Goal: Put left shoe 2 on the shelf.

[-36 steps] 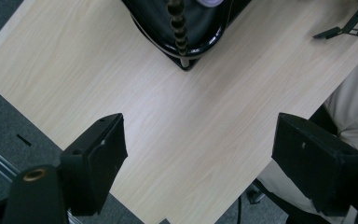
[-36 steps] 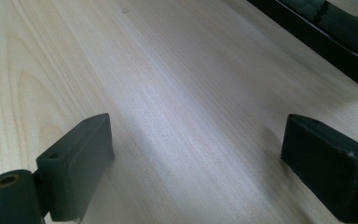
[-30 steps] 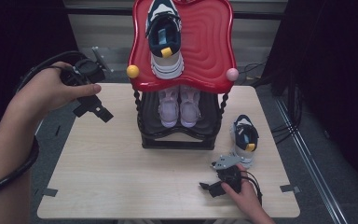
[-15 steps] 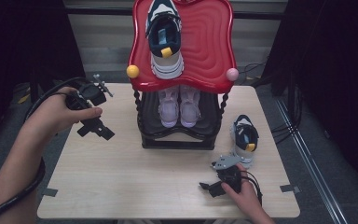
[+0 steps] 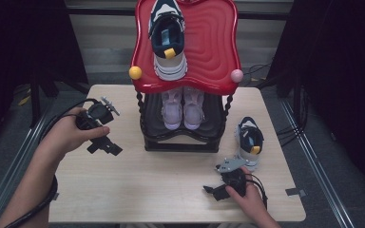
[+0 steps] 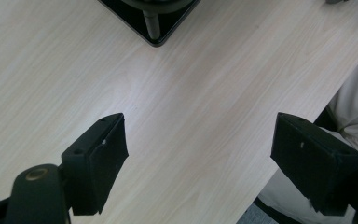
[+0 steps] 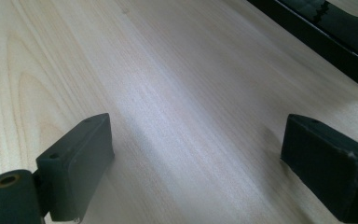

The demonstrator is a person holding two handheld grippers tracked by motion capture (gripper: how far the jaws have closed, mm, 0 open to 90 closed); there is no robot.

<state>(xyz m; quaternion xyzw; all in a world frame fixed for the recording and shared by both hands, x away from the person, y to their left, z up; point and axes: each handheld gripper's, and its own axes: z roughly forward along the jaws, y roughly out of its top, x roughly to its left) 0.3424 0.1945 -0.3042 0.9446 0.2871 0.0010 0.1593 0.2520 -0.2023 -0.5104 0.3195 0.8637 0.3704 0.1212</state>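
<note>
Left hand-held gripper (image 5: 105, 146) jaws wide apart, empty, over pale wood worktop (image 5: 123, 190) left of black two-tier shoe rack with red wavy top (image 5: 209, 52). Right hand-held gripper (image 5: 215, 192) also spread wide, empty, low at worktop's front edge. Navy-white sneaker with yellow tab (image 5: 250, 141) stands on worktop just beyond right hand (image 5: 248, 194), right of rack.

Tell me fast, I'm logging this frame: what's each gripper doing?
Left gripper: open, empty, over the table.
Right gripper: open, empty, low over the table near the shoe.
</note>
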